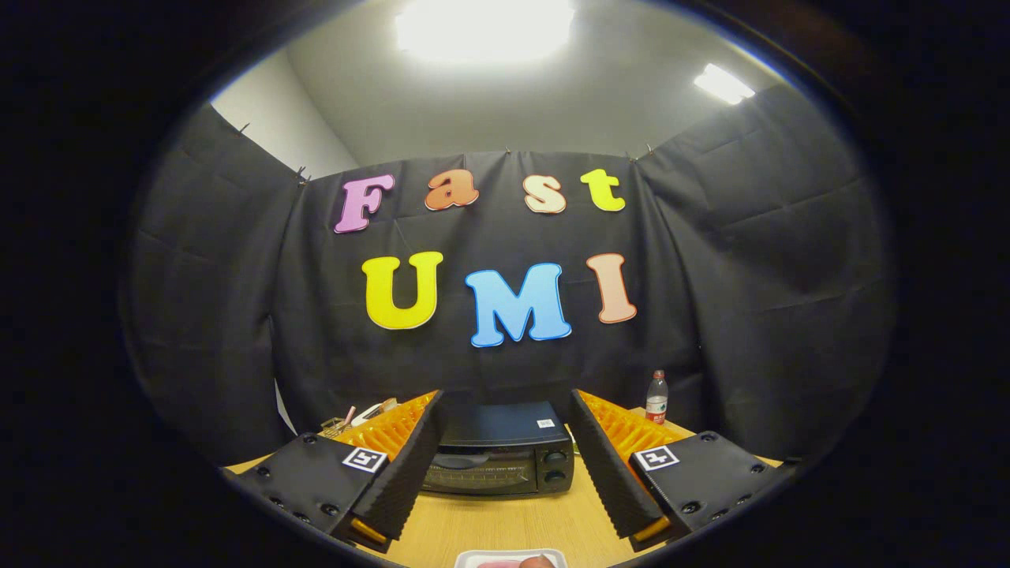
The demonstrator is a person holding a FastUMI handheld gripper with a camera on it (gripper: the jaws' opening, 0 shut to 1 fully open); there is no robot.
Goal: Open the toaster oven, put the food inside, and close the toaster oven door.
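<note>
Nothing looks done yet. The toaster oven (499, 454) sits shut at 12 o'clock. The hand-held gripper (505, 465) is spread wide, holding nothing. Food (509, 562) waits at 6 o'clock.

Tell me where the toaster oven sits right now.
In the gripper view, the toaster oven stands door-closed on the wooden table, beyond and between the open gripper fingers, with a water bottle farther back right.
</note>
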